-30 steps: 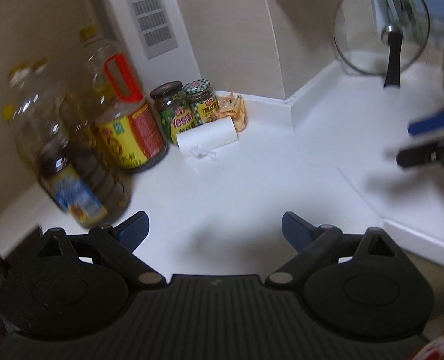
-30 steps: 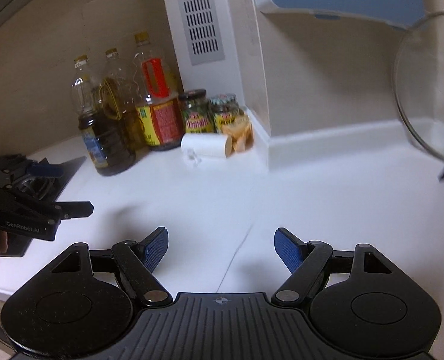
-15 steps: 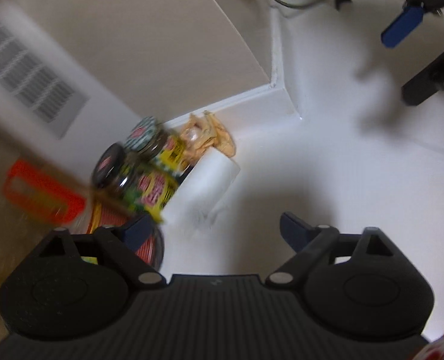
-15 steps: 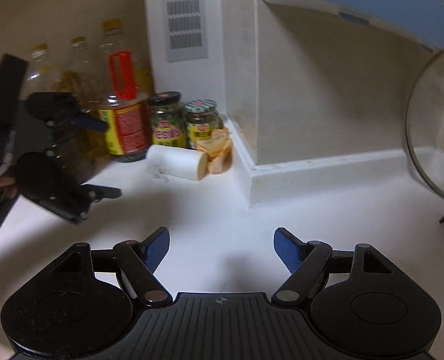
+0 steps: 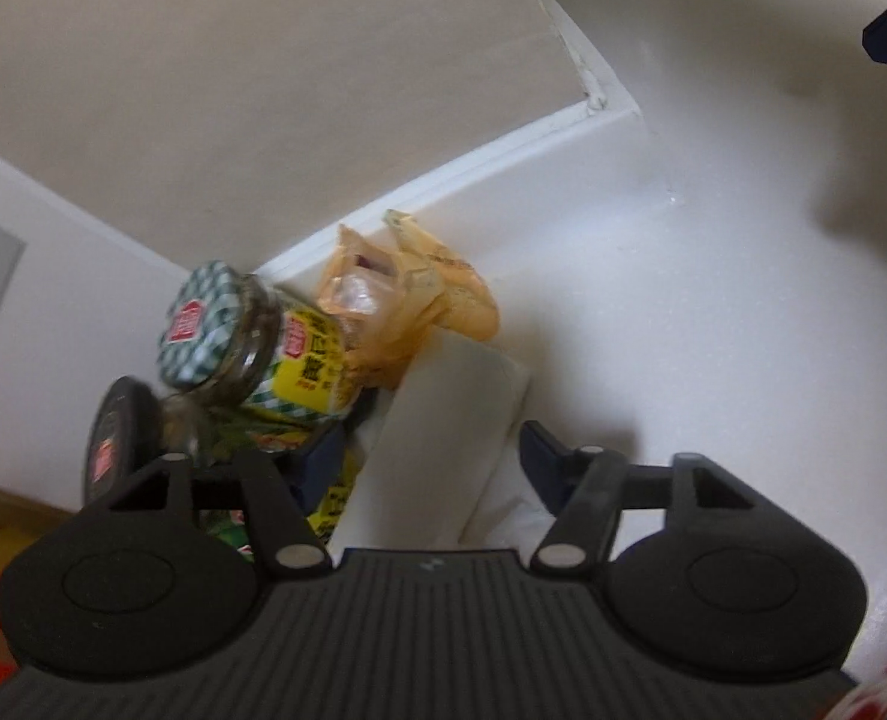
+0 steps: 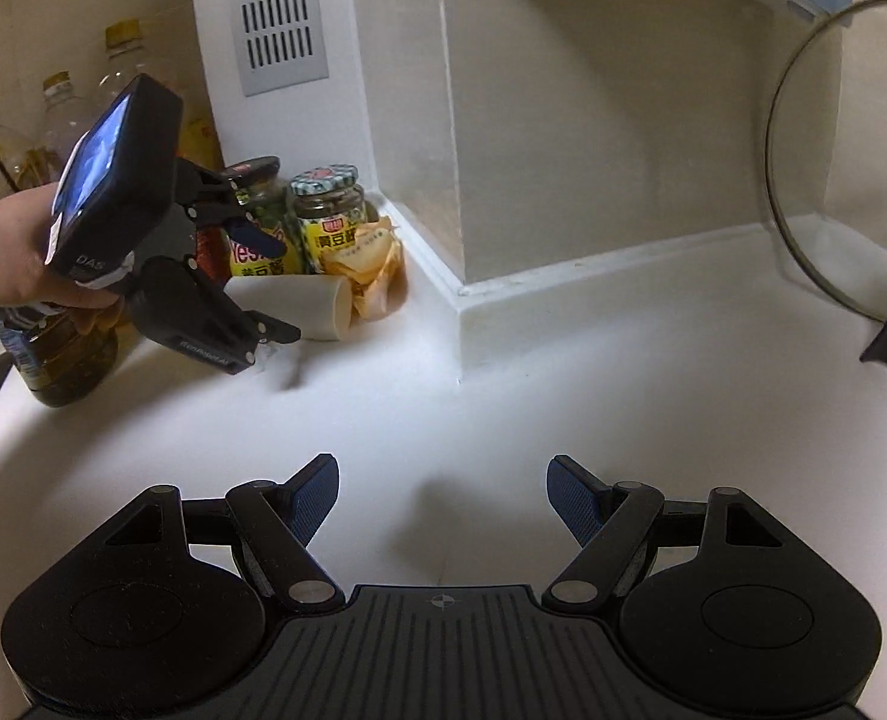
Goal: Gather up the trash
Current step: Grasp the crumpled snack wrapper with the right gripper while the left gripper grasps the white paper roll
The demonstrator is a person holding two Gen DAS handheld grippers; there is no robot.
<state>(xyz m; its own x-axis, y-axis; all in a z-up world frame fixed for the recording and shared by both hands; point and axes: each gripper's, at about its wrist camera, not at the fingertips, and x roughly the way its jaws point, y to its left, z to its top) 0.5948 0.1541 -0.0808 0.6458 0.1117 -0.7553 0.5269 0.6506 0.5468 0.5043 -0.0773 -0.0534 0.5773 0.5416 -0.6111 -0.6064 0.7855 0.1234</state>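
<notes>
White bench in a tiled corner | left hand-held gripper straddles the paper roll lying before two jars, jaws closing, pads not yet pressing | crumpled yellow wrapper just beyond the roll | right hand-held gripper stands wide, empty

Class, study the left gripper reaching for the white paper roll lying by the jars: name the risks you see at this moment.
1. The left gripper is closing around the white paper roll, with its left finger squeezed beside the yellow-labelled glass jar with the checked lid; the jar may get knocked over.
2. The crumpled orange plastic wrapper touches the roll's end, so it might be dragged along or left behind.
3. The soft roll may be crushed or slip out.
</notes>
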